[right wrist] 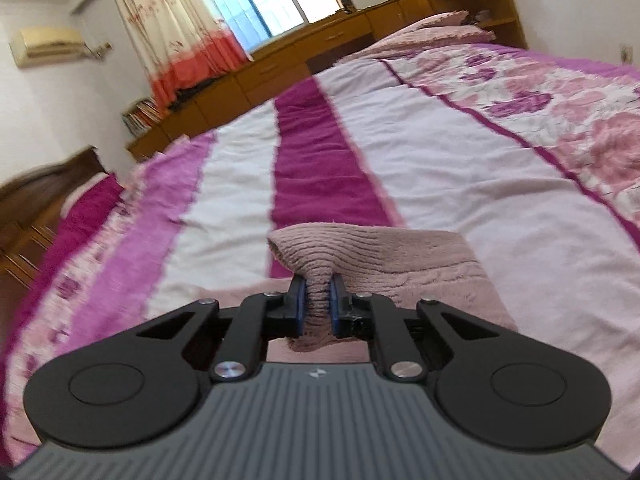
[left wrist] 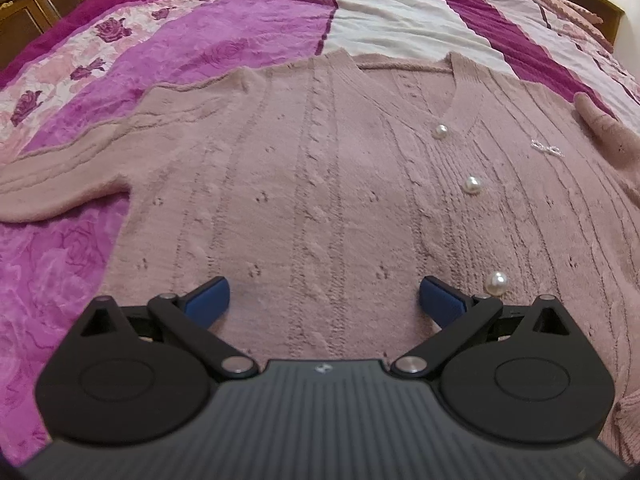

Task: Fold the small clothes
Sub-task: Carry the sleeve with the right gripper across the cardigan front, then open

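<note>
Our right gripper (right wrist: 318, 300) is clamped on a bunched fold of the pink knit cardigan (left wrist: 320, 184), its blue pads (right wrist: 301, 304) pressing the ribbed cloth from both sides. The pinched part is lifted off the bed (right wrist: 440, 152), with more of the knit trailing flat beneath and to the right of it. Our left gripper (left wrist: 324, 300) hovers with its jaws spread wide and nothing between them, just above the lower front of the cardigan. The cardigan lies face up across the striped and floral bedspread (left wrist: 224, 40), neckline toward the far edge of the bed, one sleeve (left wrist: 60, 184) stretched out toward the left edge. Three pearl buttons (left wrist: 472, 185) run down its front. Beyond the bed we see wooden cabinets (right wrist: 320, 48) and a curtain (right wrist: 176, 32) at the window.
</note>
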Demonstrator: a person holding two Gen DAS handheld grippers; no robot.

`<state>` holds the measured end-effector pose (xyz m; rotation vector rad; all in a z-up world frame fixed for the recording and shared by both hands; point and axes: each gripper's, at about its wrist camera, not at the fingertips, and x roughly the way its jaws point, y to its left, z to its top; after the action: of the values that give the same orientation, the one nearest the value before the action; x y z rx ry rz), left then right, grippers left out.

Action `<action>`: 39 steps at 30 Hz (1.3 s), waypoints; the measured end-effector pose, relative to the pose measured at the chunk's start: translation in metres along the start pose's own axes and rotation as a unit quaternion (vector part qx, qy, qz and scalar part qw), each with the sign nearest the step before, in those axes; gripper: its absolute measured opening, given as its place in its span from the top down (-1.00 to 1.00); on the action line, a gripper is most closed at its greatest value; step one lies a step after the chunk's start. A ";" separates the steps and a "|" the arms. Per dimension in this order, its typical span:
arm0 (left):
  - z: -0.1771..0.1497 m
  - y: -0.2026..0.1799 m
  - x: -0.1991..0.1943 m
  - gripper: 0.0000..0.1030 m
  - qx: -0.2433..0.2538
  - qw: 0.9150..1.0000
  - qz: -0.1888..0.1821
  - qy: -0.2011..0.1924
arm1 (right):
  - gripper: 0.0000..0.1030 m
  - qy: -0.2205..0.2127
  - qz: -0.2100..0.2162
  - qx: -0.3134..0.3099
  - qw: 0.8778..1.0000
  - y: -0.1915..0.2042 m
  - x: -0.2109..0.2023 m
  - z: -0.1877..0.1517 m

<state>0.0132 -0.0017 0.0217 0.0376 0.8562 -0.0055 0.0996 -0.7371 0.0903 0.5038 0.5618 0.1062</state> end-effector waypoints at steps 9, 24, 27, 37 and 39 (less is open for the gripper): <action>0.008 0.021 -0.011 -1.00 -0.021 1.000 0.005 -0.015 | 0.77 -0.001 0.069 0.040 0.997 0.052 -0.003 0.011; 0.017 0.064 -0.026 -1.00 -0.060 0.997 0.036 -0.043 | 0.77 0.031 0.179 0.051 0.982 0.182 0.033 -0.014; 0.017 0.072 -0.029 -1.00 -0.066 0.995 0.044 -0.052 | 0.77 0.048 0.189 0.053 0.979 0.205 0.050 -0.029; 0.013 0.090 -0.024 -1.00 -0.081 0.994 0.056 -0.047 | 0.77 0.122 0.195 0.039 0.973 0.257 0.111 -0.091; 0.012 0.092 -0.023 -1.00 -0.082 0.994 0.057 -0.046 | 0.77 0.136 0.192 0.038 0.971 0.260 0.122 -0.103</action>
<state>0.0086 0.0899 0.0496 -0.0675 0.7594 0.1687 0.1573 -0.4379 0.0826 0.6743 0.7326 0.5319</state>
